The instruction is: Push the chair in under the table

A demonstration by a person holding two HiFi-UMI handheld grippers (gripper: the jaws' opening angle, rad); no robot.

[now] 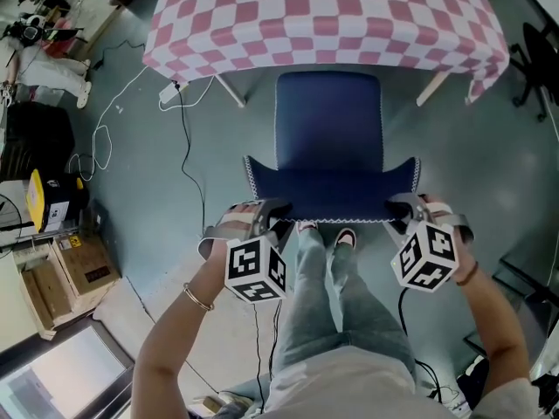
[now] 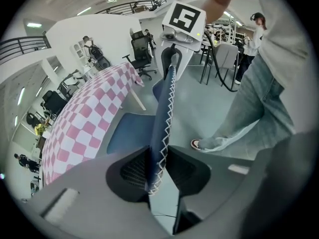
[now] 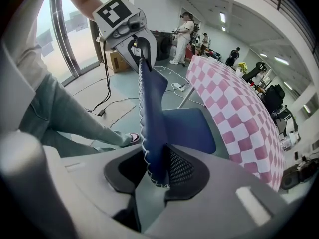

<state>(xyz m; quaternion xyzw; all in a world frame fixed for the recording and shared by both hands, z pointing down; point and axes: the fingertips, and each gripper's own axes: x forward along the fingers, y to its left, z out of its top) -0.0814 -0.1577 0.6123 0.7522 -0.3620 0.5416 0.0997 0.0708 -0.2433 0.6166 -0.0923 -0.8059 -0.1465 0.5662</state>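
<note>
A blue chair stands with its seat (image 1: 327, 120) partly under the table, which wears a pink-and-white checked cloth (image 1: 323, 16). The chair's backrest (image 1: 332, 190), edged with white stitching, faces me. My left gripper (image 1: 266, 221) sits on the backrest's left top corner and my right gripper (image 1: 403, 212) on its right top corner. In the left gripper view the stitched edge (image 2: 162, 133) runs down between the jaws of the left gripper (image 2: 158, 168), pads against it. The right gripper view shows the backrest (image 3: 152, 113) pinched the same way in the right gripper (image 3: 155, 171).
My legs and shoes (image 1: 336, 260) stand just behind the chair. Cables (image 1: 183, 147) and a white power strip (image 1: 169, 94) lie on the floor at left, with cardboard boxes (image 1: 74, 269) further left. A black office chair (image 1: 537, 59) is at far right.
</note>
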